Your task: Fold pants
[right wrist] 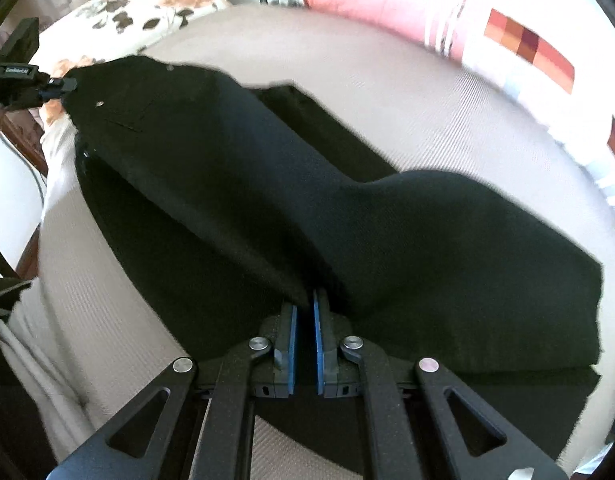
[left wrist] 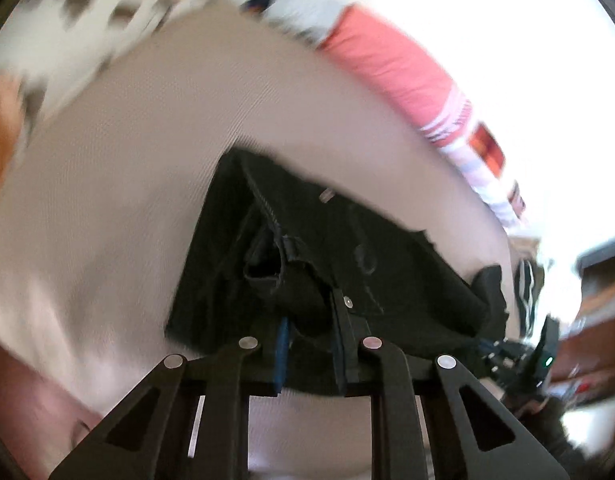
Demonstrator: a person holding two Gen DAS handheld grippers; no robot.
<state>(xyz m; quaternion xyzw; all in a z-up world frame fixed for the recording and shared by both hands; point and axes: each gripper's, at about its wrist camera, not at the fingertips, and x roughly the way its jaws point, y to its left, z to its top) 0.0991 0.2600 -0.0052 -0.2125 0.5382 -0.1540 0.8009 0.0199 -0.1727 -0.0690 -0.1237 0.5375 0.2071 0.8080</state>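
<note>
Black pants [right wrist: 267, 184] are held up over a beige bed sheet [right wrist: 447, 128], with one layer lying flat on it. My right gripper [right wrist: 305, 304] is shut on a fold of the pants' leg fabric. My left gripper [left wrist: 311, 320] is shut on the waistband end of the pants [left wrist: 315, 248], where a belt loop and rivets show. In the right wrist view the left gripper [right wrist: 63, 86] holds the pants' far corner at the upper left. In the left wrist view the right gripper [left wrist: 503, 348] shows at the right edge.
A pink pillow with striped and checked trim [right wrist: 407, 4] lies along the far side of the bed. A floral pillow [right wrist: 147, 4] lies at the far left. Wooden furniture [left wrist: 603, 312] stands beyond the bed's edge.
</note>
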